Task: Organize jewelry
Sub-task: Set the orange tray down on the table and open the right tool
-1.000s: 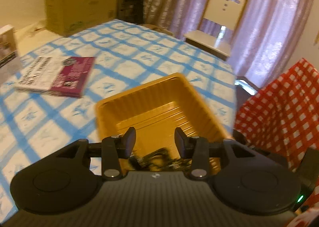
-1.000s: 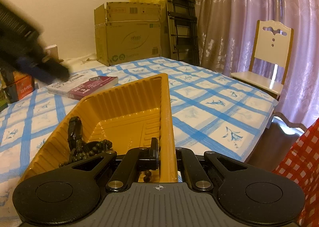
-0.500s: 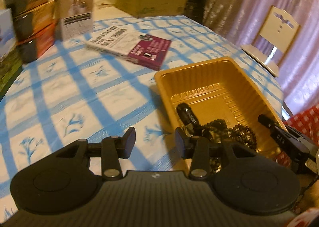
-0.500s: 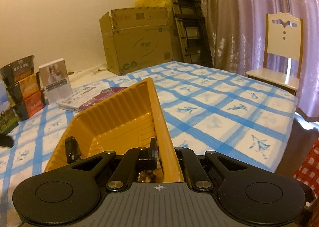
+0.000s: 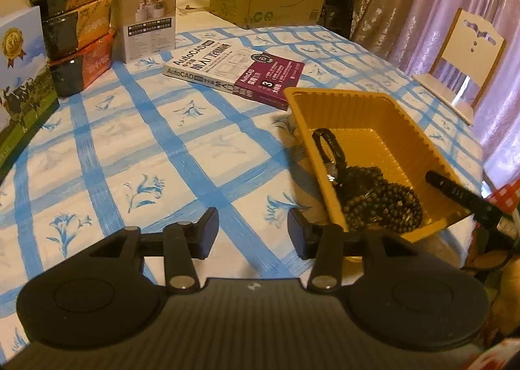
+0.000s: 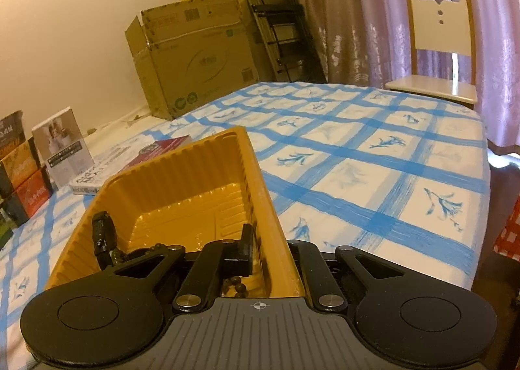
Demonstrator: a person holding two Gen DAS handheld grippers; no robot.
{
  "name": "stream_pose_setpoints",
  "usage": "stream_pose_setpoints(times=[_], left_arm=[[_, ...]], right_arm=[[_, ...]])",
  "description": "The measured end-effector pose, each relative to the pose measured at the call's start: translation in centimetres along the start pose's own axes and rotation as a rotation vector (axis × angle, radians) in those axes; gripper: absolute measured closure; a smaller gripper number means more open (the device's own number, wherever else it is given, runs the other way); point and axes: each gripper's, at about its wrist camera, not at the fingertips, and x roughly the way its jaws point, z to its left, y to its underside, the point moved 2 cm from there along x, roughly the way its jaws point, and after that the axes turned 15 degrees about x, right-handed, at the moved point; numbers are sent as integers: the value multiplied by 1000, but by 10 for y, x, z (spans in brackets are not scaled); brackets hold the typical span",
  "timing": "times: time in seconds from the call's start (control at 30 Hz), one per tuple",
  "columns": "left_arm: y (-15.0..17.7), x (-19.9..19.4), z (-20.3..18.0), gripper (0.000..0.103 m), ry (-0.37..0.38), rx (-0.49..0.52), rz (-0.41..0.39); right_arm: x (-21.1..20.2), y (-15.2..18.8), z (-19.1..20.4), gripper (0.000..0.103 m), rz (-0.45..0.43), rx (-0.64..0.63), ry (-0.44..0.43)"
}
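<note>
A bench [image 5: 169, 155] covered in a white cloth with blue checks and blue flowers fills both views. On it sits a yellow ribbed plastic tray [image 5: 383, 116]. Inside the tray, at its near end, lies a heap of dark bead strands [image 5: 380, 197], with a black strap [image 5: 328, 145] leaning against the tray's left wall.

The left gripper [image 5: 252, 230] hovers over bare cloth just left of the tray. Its fingers are spread and opening, with nothing between them.

The right gripper [image 6: 269, 249] grips the tray's near right wall. Its fingers are pressed together on that thin wall, one finger [image 6: 247, 248] inside the tray, the other hidden outside it. From the left view, this gripper shows as a black bar [image 5: 461, 196] at the tray's near right corner.

Beyond the tray lies a book [image 5: 237, 72]. Stacked food boxes [image 5: 78, 35] and a white carton [image 5: 149, 19] stand at the far left. A cardboard box [image 6: 195, 51] and a chair [image 6: 438, 45] stand behind the bench.
</note>
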Motion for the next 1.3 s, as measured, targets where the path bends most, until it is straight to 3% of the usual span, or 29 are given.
stream_pose_setpoints(times=[0.07,0.13,0.2,0.23,0.27,0.47,0.67,0.97,1.3], left_arm=[[1,1,-2,52,-17,14,0],[2,2,-3,50,-28,19,0],[3,3,-5,48,-29,13,1],[4,3,-5,44,-29,10,1],[4,2,-6,42,-31,7,0],[5,-8,-14,34,-40,6,-22],[11,-31,-23,18,-67,10,-58],[37,-78,-29,11,-140,-24,-81],[71,-148,-40,12,-171,-23,-104]], right_arm=[[4,-4,-5,94,18,11,-25],[8,-8,-11,79,51,15,-23],[6,-13,-16,55,54,7,-39],[3,-16,-18,35,32,9,-48],[-3,-21,-20,24,6,21,-55],[-33,-38,-26,20,13,69,-45],[-71,-19,-5,19,107,38,-59],[-139,34,51,18,210,-166,-121],[-196,54,68,18,298,-141,-167]])
